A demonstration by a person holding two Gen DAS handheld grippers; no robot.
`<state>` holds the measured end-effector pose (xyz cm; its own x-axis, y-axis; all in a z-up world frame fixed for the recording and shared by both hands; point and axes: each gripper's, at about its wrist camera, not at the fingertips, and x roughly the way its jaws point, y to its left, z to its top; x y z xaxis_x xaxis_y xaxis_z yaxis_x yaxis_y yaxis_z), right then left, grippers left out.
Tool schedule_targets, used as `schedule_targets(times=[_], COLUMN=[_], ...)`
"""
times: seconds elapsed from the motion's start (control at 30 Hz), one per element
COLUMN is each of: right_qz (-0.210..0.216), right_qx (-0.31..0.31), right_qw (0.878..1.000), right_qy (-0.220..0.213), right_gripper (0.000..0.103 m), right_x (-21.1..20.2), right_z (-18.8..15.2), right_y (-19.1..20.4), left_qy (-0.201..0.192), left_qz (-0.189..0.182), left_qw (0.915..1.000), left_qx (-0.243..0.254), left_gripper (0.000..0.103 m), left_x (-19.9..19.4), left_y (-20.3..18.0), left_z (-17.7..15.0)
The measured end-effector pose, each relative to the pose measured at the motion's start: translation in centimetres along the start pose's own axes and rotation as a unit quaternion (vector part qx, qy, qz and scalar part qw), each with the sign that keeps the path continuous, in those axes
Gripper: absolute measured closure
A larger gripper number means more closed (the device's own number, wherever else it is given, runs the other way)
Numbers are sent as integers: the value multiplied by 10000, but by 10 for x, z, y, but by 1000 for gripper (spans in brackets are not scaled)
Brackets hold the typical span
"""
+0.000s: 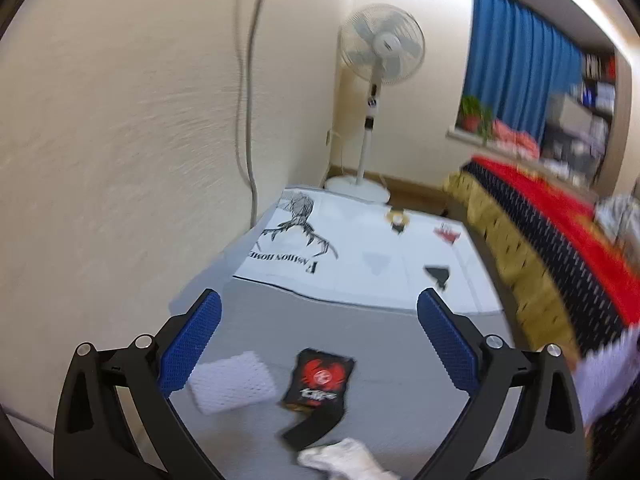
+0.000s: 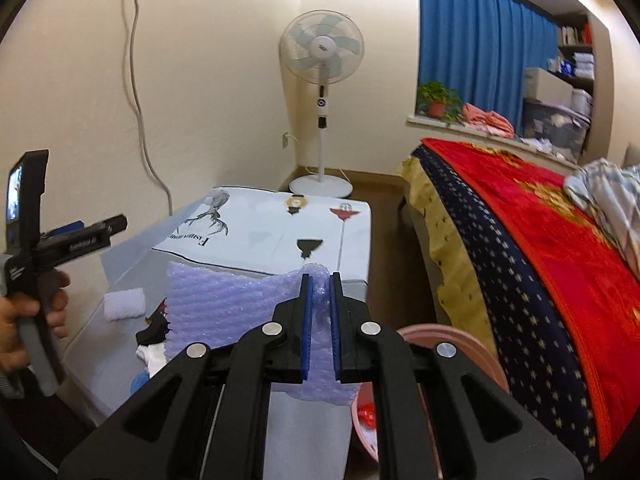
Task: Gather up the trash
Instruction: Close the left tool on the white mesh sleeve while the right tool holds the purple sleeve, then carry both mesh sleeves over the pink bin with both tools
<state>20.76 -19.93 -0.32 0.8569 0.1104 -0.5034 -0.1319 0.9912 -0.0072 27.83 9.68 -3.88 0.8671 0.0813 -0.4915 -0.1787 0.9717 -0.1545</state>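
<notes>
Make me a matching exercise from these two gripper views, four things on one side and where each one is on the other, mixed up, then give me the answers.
Things:
1. bubble wrap
2. black snack packet
3. standing fan
4. pink bin

Places:
A. in the corner of the room
B. on the floor between table and bed
C. pinched in the right gripper
D. lying flat on the grey tabletop

Pairs: 1-C, 2-D, 3-A, 4-B
</notes>
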Motion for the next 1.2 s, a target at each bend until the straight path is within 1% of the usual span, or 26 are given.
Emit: schedule_targets(times=[0.07,0.1,0.13,0.17,0.2,0.23,0.27,0.3,0.37,0.43,0.5,0.6,0.7,0.8,0.83,0.87,0.9,0.93,0.97,1.07,1.2], right_qz=[-12,-13,-12,-28,-29,-33,-67,-79,-63,-60,-66,-73,-91,-181,-193,-219,-241,-252,-272,-334,-366], right_qx=[111,177,226,286,347,385,429,460,537,548,539,587,632,546,515,484,454,416,391,320,330], right_qw=[9999,9998,9997,9995,9993,9992,9990,9988,9985,9984,9985,9982,9979,9983,9985,9986,9987,9988,9989,9989,9988], right_qy=[43,68,93,114,124,126,118,113,96,83,56,70,61,-9,-10,-7,1,24,27,16,-12], right_gripper=[94,94,94,94,94,94,94,94,94,94,94,94,94,94,94,94,94,94,94,94,94], right_x=[-6,-7,-6,-5,-4,-3,-2,0,1,1,1,1,2,1,2,3,3,5,5,5,2], right_z=[-7,-11,-13,-15,-16,-17,-17,-17,-17,-16,-16,-16,-15,-14,-14,-14,-15,-15,-16,-17,-17], right_y=[-10,-16,-18,-23,-27,-29,-33,-34,-40,-45,-50,-57,-62,-61,-59,-59,-58,-57,-56,-55,-59], left_qy=[-132,-46,71,193,219,230,334,537,726,780,877,1046,1201,1373,1411,1389,1326,1280,1274,1183,1009], left_qz=[75,217,280,381,539,787,979,1144,1322,1572,1675,1801,1798,1655,1579,1511,1445,1361,1289,1080,918], left_qw=[9999,9997,9995,9991,9983,9966,9945,9916,9877,9832,9802,9763,9750,9761,9769,9783,9800,9816,9825,9854,9883], left_qx=[-41,42,82,77,33,-52,-167,-275,-417,-510,-593,-589,-517,-322,-282,-288,-334,-387,-425,-574,-686], left_gripper=[8,8,8,8,8,8,8,8,8,8,8,8,10,30,44,60,71,91,97,98,98], left_x=[6,13,20,28,33,38,46,56,67,78,90,105,115,123,125,125,124,123,122,117,102], left_y=[2,2,3,6,10,16,24,31,43,54,66,76,75,68,66,65,67,68,69,69,65], left_z=[-11,-19,-25,-33,-39,-48,-57,-65,-74,-77,-79,-84,-93,-98,-98,-98,-96,-95,-94,-89,-77])
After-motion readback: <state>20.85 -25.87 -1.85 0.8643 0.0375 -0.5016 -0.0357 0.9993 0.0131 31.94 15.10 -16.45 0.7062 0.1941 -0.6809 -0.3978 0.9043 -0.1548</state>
